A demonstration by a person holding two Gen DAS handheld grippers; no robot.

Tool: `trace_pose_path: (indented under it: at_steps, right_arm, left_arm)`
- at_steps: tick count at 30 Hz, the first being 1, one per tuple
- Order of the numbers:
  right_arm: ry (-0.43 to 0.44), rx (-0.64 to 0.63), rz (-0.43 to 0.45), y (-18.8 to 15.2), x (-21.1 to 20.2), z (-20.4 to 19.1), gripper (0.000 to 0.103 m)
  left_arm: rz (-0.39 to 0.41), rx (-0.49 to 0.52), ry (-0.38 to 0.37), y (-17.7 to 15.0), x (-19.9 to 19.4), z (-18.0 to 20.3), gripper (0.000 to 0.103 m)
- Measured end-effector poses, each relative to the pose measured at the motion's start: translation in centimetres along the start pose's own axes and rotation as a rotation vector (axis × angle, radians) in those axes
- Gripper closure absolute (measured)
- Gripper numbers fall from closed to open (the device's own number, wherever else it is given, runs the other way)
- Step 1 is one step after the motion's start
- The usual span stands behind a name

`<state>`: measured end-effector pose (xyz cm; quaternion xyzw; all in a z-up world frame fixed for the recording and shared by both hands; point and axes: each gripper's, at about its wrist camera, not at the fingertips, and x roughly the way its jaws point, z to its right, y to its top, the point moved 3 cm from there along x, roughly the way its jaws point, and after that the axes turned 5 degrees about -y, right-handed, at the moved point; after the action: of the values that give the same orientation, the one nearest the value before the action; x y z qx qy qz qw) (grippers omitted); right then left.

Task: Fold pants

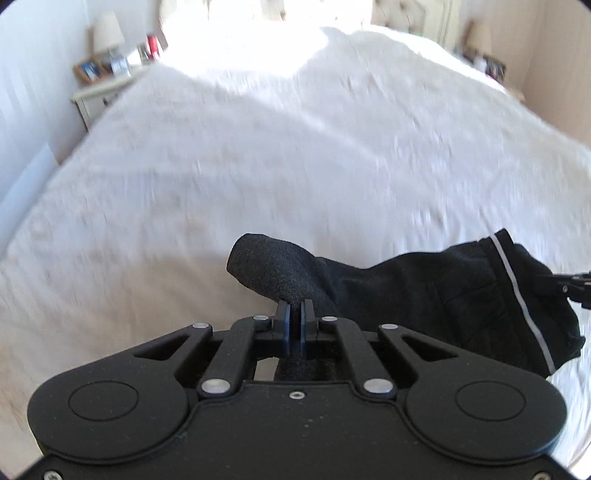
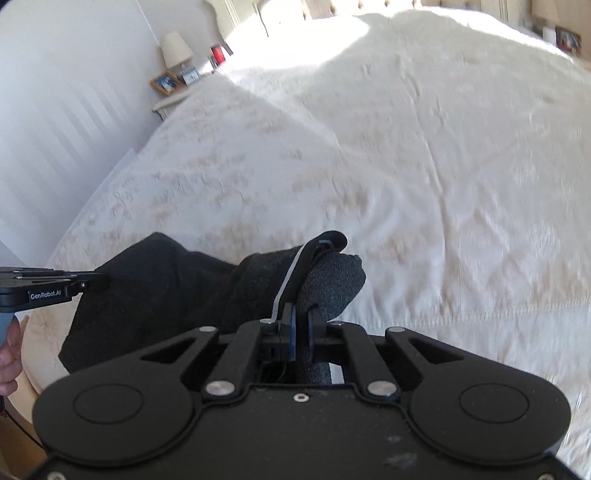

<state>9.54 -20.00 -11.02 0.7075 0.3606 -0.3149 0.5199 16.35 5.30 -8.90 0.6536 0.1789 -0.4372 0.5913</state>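
Observation:
Black pants (image 1: 424,291) with a thin pale side stripe (image 1: 517,295) hang stretched between my two grippers, above a white bed cover (image 1: 295,155). In the left wrist view my left gripper (image 1: 294,308) is shut on a bunched edge of the fabric, which bulges up past the fingertips. My right gripper (image 1: 565,282) shows at the far right edge, at the other end of the cloth. In the right wrist view my right gripper (image 2: 302,314) is shut on the pants (image 2: 166,295) at the striped edge. My left gripper (image 2: 99,280) reaches into the cloth from the left, with a hand (image 2: 9,354) behind it.
The bed cover (image 2: 406,147) spreads wide ahead, sunlit at the far end. A nightstand (image 1: 99,96) with a lamp (image 1: 107,31) and picture frames stands at the bed's far left by a white wall. Another lamp (image 1: 480,37) stands far right.

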Motion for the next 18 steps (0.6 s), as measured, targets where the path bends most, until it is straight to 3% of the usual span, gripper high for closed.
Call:
trace_pose_path:
  at_steps: [7, 8, 9, 11, 13, 15, 18]
  right_arm:
    - [0.014, 0.017, 0.142, 7.0, 0.3, -0.2, 0.096]
    - [0.011, 0.023, 0.154, 7.9, 0.8, 0.0, 0.096]
    - [0.004, 0.032, 0.166, 8.9, 1.6, 0.2, 0.095]
    - [-0.044, 0.068, 0.157, 10.3, 4.3, 1.1, 0.088]
    - [-0.165, 0.112, 0.097, 11.0, 7.5, 2.5, 0.084]
    - [-0.224, 0.141, 0.063, 11.2, 9.3, 3.6, 0.084]
    - [-0.215, 0.160, 0.058, 10.9, 9.6, 3.5, 0.084]
  left_arm:
    - [0.144, 0.018, 0.047, 6.6, 0.7, -1.8, 0.094]
    - [0.135, 0.021, 0.072, 7.3, 1.8, -2.2, 0.091]
    - [0.109, 0.017, 0.102, 7.5, 3.5, -2.7, 0.080]
    - [0.033, -0.005, 0.229, 6.9, 7.0, -4.0, 0.079]
    - [-0.048, -0.050, 0.330, 5.9, 9.0, -5.7, 0.080]
    - [-0.103, -0.134, 0.317, 5.1, 9.9, -6.9, 0.080]
    - [-0.118, -0.189, 0.281, 4.2, 9.0, -7.2, 0.080]
